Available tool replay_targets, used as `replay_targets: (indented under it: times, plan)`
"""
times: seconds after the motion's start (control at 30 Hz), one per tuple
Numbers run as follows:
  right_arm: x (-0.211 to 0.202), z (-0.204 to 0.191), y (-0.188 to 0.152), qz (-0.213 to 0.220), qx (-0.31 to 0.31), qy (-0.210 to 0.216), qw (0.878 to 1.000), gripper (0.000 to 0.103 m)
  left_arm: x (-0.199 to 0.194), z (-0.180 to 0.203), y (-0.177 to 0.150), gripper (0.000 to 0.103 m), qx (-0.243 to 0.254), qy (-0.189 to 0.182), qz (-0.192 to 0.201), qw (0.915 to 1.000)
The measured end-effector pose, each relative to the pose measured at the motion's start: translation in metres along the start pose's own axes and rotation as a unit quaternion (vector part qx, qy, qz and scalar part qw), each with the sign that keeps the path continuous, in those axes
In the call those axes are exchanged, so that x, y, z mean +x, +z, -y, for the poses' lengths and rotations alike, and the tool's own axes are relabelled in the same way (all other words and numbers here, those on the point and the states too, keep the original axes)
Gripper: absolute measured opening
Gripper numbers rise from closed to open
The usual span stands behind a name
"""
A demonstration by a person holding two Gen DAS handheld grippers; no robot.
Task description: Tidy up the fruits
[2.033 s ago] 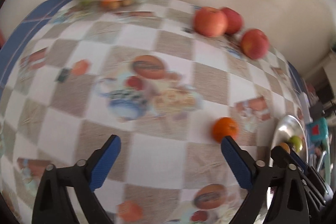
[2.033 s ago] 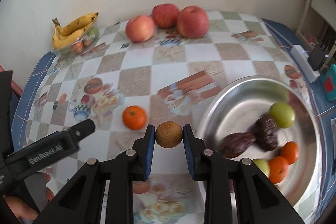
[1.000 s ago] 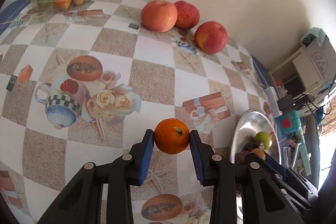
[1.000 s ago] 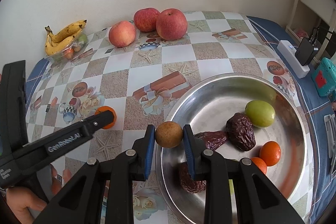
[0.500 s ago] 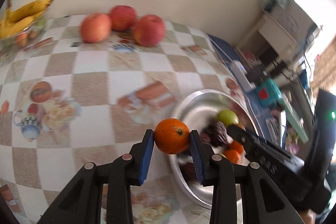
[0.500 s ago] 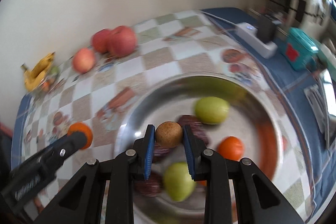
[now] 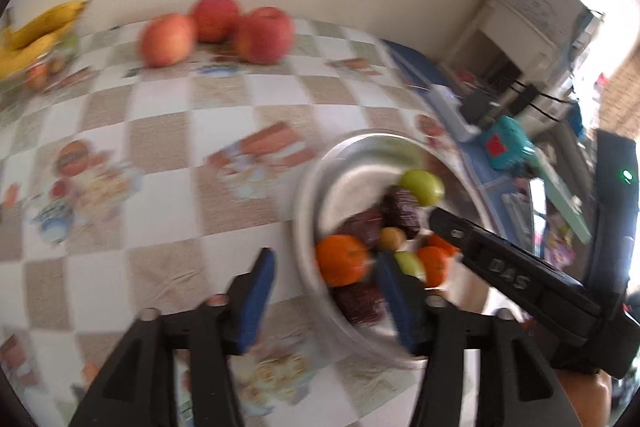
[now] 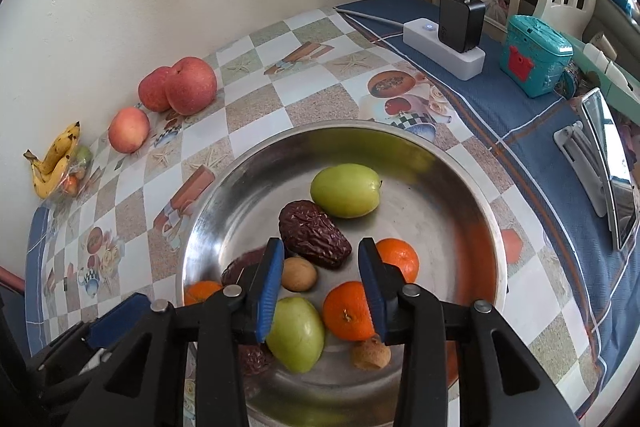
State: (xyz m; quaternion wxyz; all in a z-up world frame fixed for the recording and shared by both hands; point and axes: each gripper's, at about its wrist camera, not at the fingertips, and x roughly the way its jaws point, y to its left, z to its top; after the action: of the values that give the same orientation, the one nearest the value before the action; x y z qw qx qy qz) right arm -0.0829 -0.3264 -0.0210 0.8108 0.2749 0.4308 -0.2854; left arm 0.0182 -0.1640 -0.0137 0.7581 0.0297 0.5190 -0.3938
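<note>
1. I see the table (image 8: 312, 99) under its checked cloth; my left view of it is smeared with blur and its near edge is cut off.
2. The steel bowl (image 8: 486, 223) sits on the cloth; my right gripper (image 8: 322, 287) covers its near rim, and in the left view its rim (image 7: 304, 195) is blurred.
3. The right gripper hangs over the bowl, jaws apart and holding nothing.
4. My left gripper (image 7: 326, 297) is also spread wide and empty, at the bowl's left rim.
5. Three apples (image 8: 190, 85) and the bananas (image 8: 52, 163) lie by the wall, well apart from the bowl.
6. An orange (image 7: 342, 261) rests inside the bowl; in the right view (image 8: 200, 291) my finger half hides it.
7. A small brown fruit (image 8: 299, 279) lies in the bowl between my right fingers, touching neither as far as I can tell.
</note>
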Motion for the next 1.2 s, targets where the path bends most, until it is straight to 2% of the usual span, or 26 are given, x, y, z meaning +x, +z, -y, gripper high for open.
replay_targets:
  times: [0.03, 0.07, 0.1, 0.13, 0.17, 0.23, 0.33, 0.43, 0.67, 0.9, 1.1, 1.2]
  plan:
    - [-0.001, -0.001, -0.001, -0.001, -0.003, 0.0, 1.0, 0.04, -0.004, -0.007, -0.002, 0.08, -0.012, 0.021, 0.003, 0.9997]
    - [-0.001, -0.003, -0.004, -0.004, -0.008, 0.002, 1.0, 0.043, -0.008, -0.016, -0.005, 0.084, -0.025, 0.047, 0.004, 0.9986]
    - [-0.001, -0.006, -0.006, -0.008, -0.012, 0.005, 1.0, 0.052, -0.011, -0.024, -0.008, 0.088, -0.036, 0.072, 0.004, 0.9967]
    - [-0.001, -0.008, -0.009, -0.013, -0.015, 0.007, 1.0, 0.066, -0.014, -0.032, -0.012, 0.089, -0.046, 0.098, 0.0, 0.9941]
    - [-0.001, -0.012, -0.012, -0.018, -0.021, 0.006, 1.0, 0.071, -0.016, -0.039, -0.015, 0.091, -0.055, 0.117, -0.003, 0.9916]
    - [-0.002, -0.019, -0.018, -0.025, -0.035, -0.007, 0.999, 0.075, -0.021, -0.053, -0.023, 0.103, -0.071, 0.152, -0.006, 0.9858]
    - [-0.005, -0.028, -0.028, -0.036, -0.058, -0.008, 0.998, 0.084, -0.033, -0.065, -0.034, 0.103, -0.078, 0.188, 0.003, 0.9791]
    - [-0.012, -0.036, -0.037, -0.038, -0.075, 0.001, 0.996, 0.093, -0.046, -0.07, -0.047, 0.103, -0.077, 0.206, 0.004, 0.9755]
    - [-0.035, -0.05, -0.055, -0.027, -0.106, 0.011, 0.994, 0.093, -0.078, -0.071, -0.061, 0.103, -0.078, 0.217, 0.027, 0.9726]
    - [-0.05, -0.06, -0.062, -0.01, -0.135, 0.01, 0.991, 0.093, -0.094, -0.067, -0.064, 0.103, -0.074, 0.265, 0.049, 0.9602]
    - [-0.052, -0.063, -0.062, -0.006, -0.141, 0.008, 0.99, 0.093, -0.095, -0.068, -0.066, 0.103, -0.077, 0.292, 0.041, 0.9525]
    - [-0.052, -0.062, -0.062, -0.005, -0.14, 0.008, 0.99, 0.093, -0.094, -0.066, -0.066, 0.103, -0.073, 0.316, 0.038, 0.9453]
